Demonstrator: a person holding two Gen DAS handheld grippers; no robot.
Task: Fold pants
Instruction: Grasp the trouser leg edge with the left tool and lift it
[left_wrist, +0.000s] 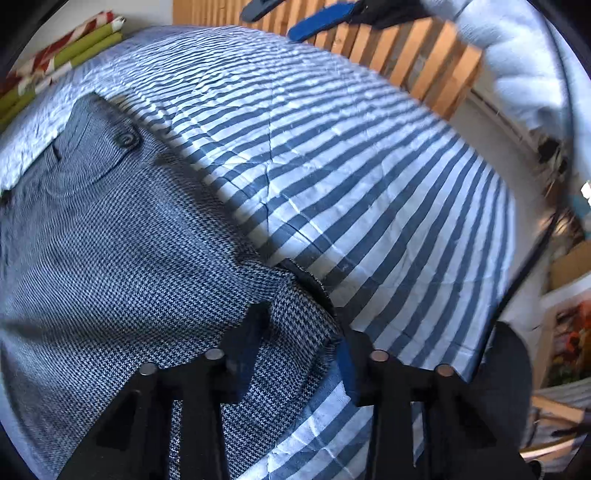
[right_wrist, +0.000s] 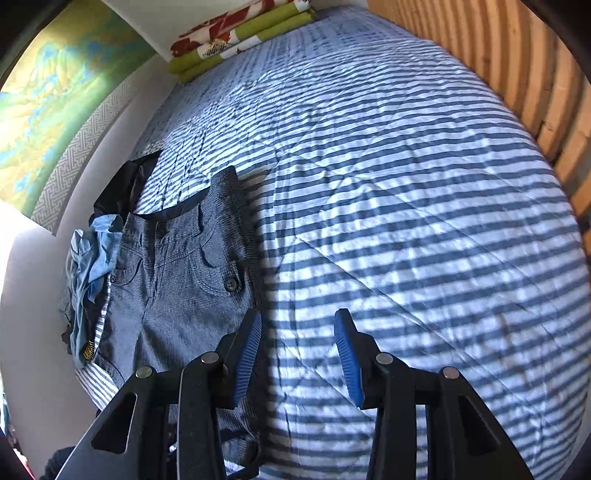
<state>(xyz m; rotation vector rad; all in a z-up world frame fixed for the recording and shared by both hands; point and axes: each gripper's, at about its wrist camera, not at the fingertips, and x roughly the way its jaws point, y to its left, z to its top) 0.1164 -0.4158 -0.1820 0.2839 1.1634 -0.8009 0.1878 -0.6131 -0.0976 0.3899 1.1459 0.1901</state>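
Across a bed under a blue-and-white striped quilt (right_wrist: 388, 206), beside a wooden slatted wall (right_wrist: 524, 74), lie grey houndstooth woven pants (right_wrist: 184, 280), waistband far, button pocket up. Left gripper (left_wrist: 295, 347) clamps a pant hem, its fingertips buried in cloth. Right gripper (right_wrist: 297, 350) hangs spread, empty, over the quilt. Crumpled blue clothes (right_wrist: 88, 258) sit at the bed's edge.

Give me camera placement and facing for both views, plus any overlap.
Left wrist: sits on the left gripper, low over the bed, facing along the pants toward the wooden slats; its fingers straddle a fold of pants fabric.
Right wrist: sits on the right gripper, above the striped duvet, facing the folded linens; jaws open, empty.
Shared: pants, duvet, linens, slats; the right gripper's blue pads show at the left view's top.
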